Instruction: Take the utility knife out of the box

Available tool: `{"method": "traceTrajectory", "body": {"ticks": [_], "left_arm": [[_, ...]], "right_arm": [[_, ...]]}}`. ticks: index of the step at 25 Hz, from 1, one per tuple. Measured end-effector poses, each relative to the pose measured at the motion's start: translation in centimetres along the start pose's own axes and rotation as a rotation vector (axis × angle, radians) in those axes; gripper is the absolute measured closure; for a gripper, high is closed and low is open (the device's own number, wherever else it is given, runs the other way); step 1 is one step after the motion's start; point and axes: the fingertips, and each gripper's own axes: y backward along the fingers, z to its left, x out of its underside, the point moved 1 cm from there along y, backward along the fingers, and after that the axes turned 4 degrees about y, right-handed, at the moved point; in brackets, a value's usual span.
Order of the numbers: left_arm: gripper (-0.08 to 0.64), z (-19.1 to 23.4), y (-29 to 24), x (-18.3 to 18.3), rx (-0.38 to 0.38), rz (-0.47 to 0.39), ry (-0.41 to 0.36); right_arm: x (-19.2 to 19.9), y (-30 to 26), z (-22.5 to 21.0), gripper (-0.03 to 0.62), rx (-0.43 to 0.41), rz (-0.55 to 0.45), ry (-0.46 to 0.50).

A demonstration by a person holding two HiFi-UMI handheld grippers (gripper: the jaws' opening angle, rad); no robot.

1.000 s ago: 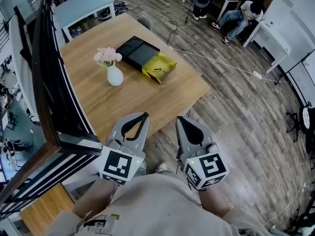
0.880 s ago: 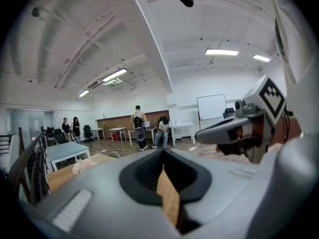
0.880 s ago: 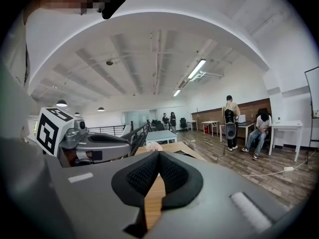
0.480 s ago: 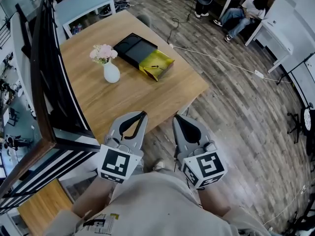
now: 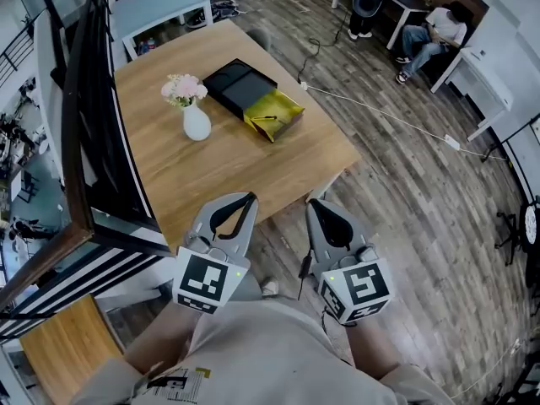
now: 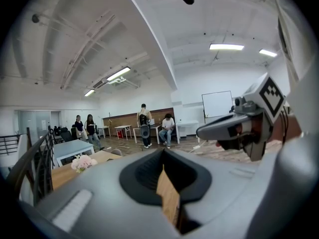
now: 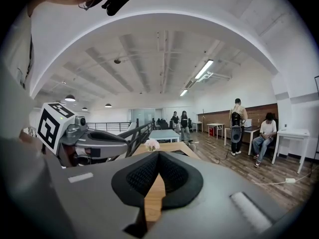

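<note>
A black box (image 5: 240, 83) lies on the far half of the wooden table (image 5: 211, 175), with its yellow tray (image 5: 276, 112) slid out toward the right. A thin dark utility knife (image 5: 266, 118) rests in the tray. My left gripper (image 5: 249, 197) and right gripper (image 5: 311, 202) are held side by side over the floor just off the table's near edge, well short of the box. Both point toward the table with jaws shut and nothing in them. The left gripper view shows its closed tips (image 6: 162, 152) and the right gripper view shows its own (image 7: 158, 154).
A white vase of pink flowers (image 5: 196, 121) stands left of the box. A black railing (image 5: 80, 133) runs along the table's left side. A pale table (image 5: 160, 2) stands beyond, a white cable (image 5: 380, 108) crosses the floor, and a seated person (image 5: 434, 28) is at the back right.
Both grippers have edged a little toward the table, staying shut and side by side. The box, the knife and the vase have not moved.
</note>
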Motion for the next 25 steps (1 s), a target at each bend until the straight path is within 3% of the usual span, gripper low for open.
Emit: {"method": "traceTrajectory", "body": {"ticks": [4,10,25], "left_arm": [[0.557,-0.4,-0.2,-0.3,-0.003,-0.003,-0.01],[0.557,0.1,-1.1,0.0,-0.002,-0.008,-0.014],[0.557,7.9,-10.8,0.9,-0.021,-0.015,0.059]], "right_arm": [[0.2,0.1,-0.8,0.591,-0.001,0.001,0.001],[0.8,-0.9,-1.2,0.591,-0.062,-0.015,-0.134],[1.5,-11.8,-7.0,0.591,-0.06,0.079,-0.069]]}}
